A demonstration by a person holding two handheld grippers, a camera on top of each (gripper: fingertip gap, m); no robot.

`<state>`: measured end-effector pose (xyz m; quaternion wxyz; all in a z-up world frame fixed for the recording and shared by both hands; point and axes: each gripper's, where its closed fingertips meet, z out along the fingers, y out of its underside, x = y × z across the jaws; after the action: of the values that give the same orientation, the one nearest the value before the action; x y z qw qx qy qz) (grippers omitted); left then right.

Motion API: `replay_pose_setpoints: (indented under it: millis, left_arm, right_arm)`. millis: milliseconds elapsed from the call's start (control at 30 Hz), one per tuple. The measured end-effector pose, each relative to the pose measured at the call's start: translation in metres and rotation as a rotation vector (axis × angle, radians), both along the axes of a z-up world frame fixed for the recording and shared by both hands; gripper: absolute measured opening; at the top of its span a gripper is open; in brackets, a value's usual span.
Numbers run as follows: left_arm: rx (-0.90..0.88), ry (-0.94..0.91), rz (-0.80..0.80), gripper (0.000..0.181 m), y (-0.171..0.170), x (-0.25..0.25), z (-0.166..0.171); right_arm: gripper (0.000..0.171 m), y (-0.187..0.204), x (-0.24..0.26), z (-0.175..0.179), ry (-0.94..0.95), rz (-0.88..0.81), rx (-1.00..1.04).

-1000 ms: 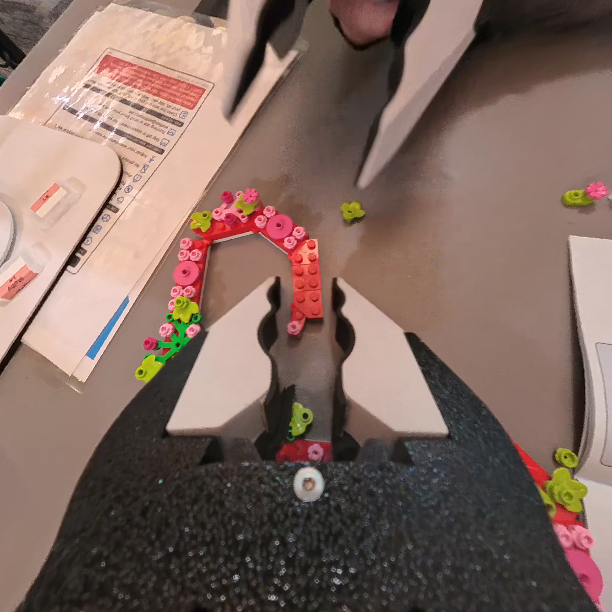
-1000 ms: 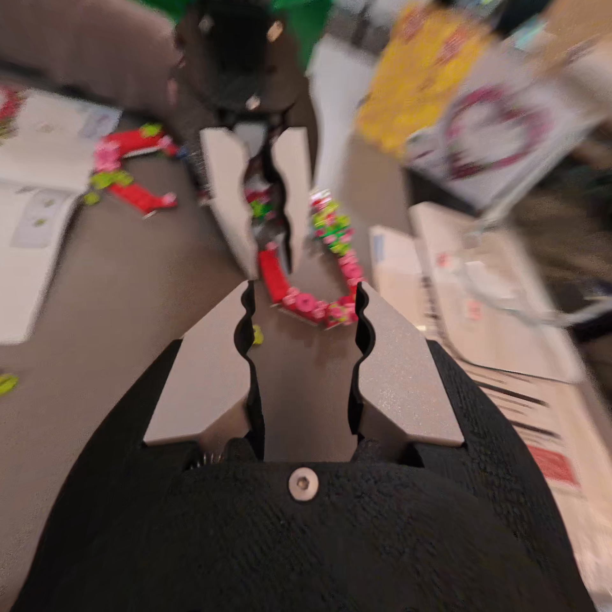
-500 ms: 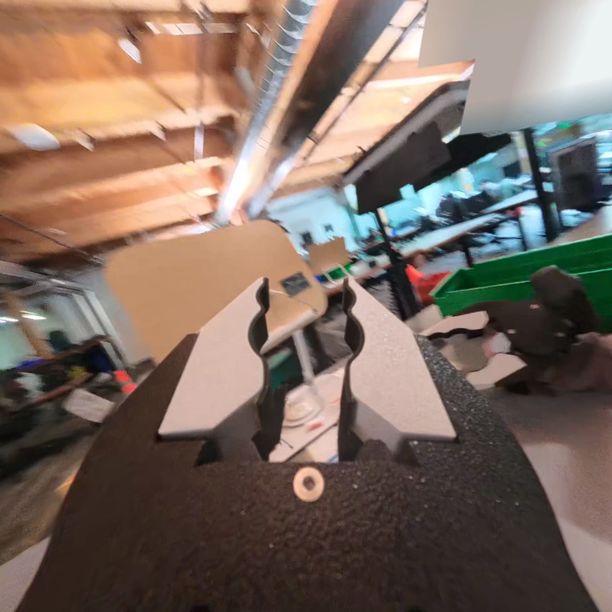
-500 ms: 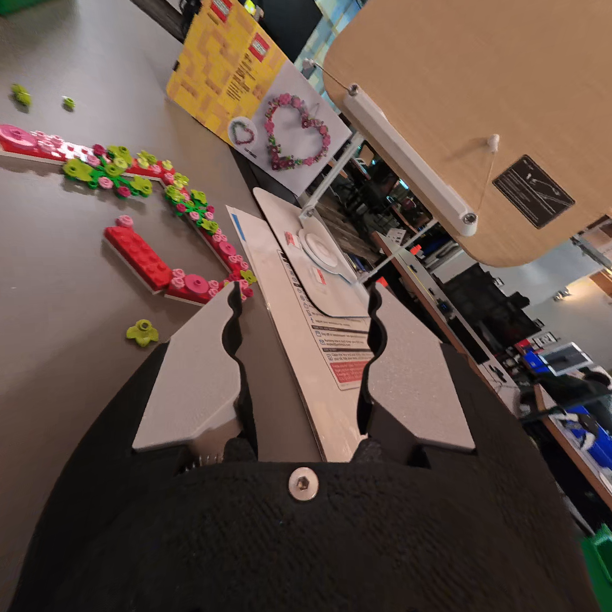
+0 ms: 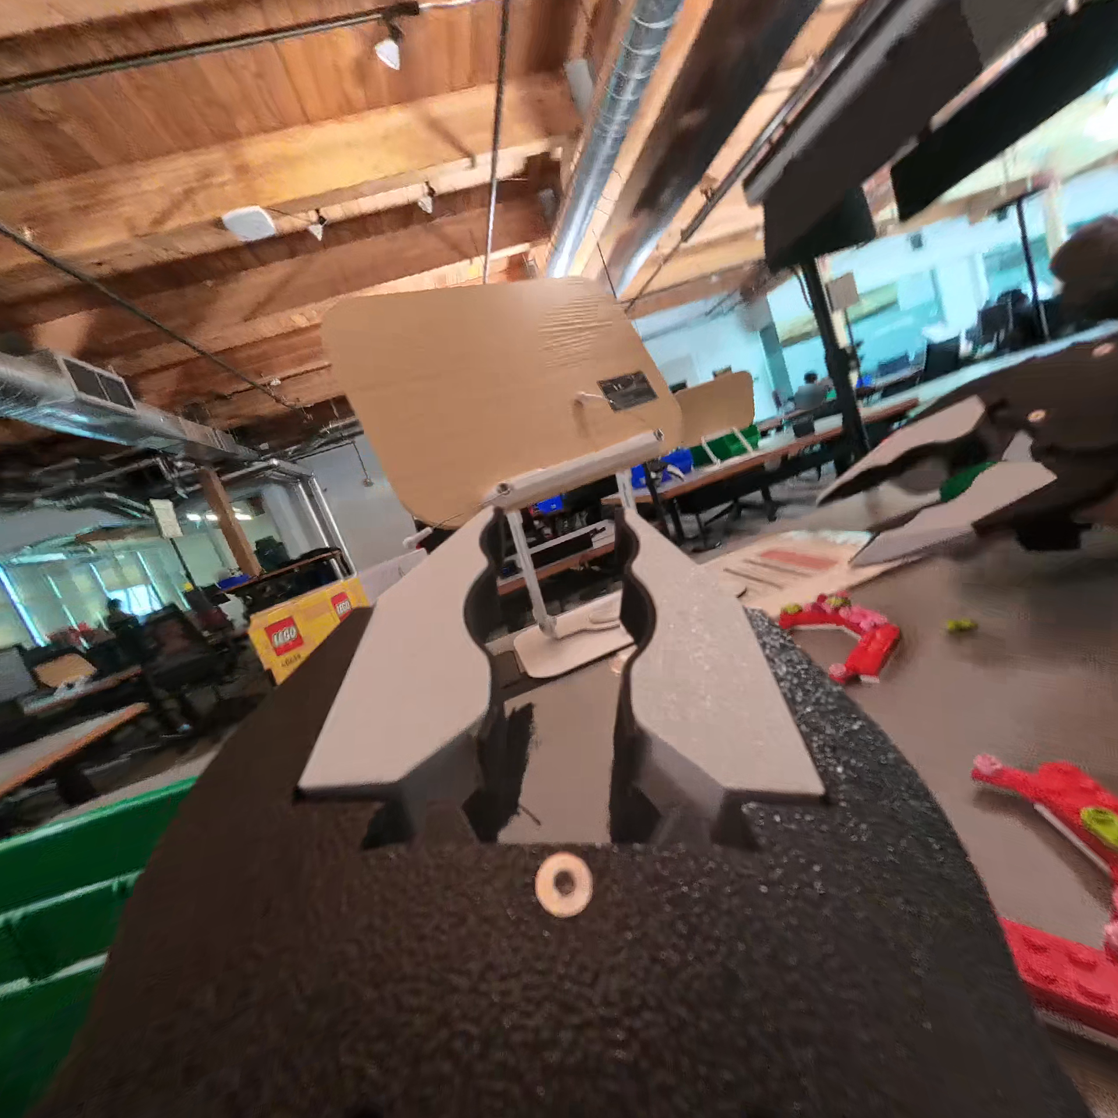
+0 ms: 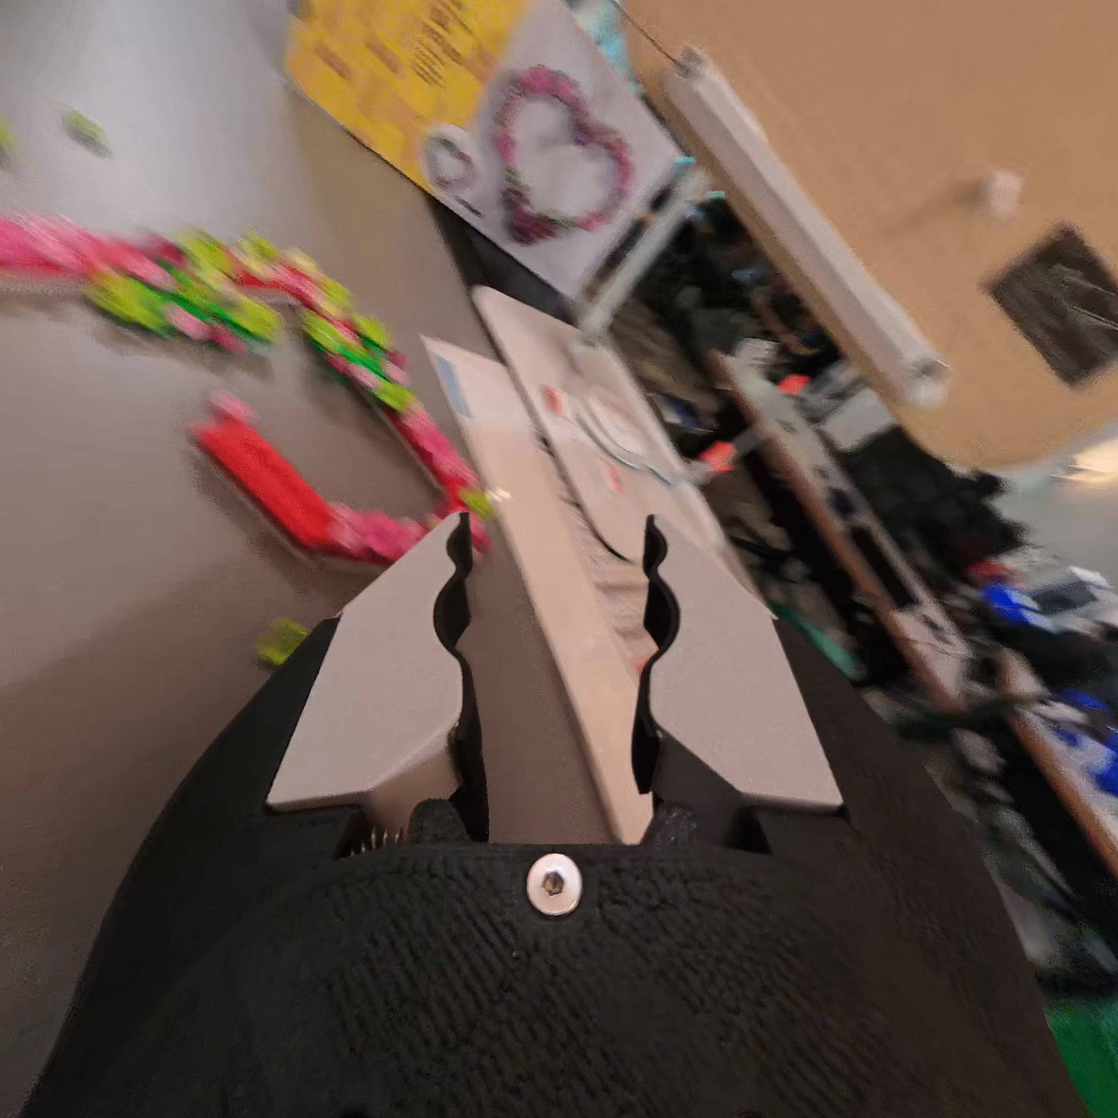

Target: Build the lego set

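Both our left claw [image 5: 559,544] and right claw [image 6: 553,538] gape empty above the tabletop [image 6: 121,544], where the unfinished red-and-pink lego heart [image 6: 339,435] lies; we judge it light, brittle at its joints, best pinched across a stiff red plate.

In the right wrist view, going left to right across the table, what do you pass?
Loose lime green piece → red brick strip → white paper sheet → white lamp base.

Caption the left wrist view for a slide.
Left gripper open and empty, tilted up toward a lamp, with the unfinished red Lego heart on the table at right.
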<state>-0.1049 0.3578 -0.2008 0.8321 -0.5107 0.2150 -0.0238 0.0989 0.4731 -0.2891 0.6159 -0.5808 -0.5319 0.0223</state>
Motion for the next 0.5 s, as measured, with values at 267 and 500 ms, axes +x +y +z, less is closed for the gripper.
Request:
replay_pose_setpoints:
  millis: [267,500]
  left_arm:
    - [-0.002,-0.039,-0.073,0.033,-0.003,0.0,0.002]
    - [-0.023,-0.114,-0.065,0.033,0.0,-0.013,0.003]
  right_arm:
    - [0.014,-0.109,-0.166,-0.025,-0.394,0.497,-0.59]
    - [0.018,-0.11,-0.196,-0.056,-0.582,0.522,-0.644]
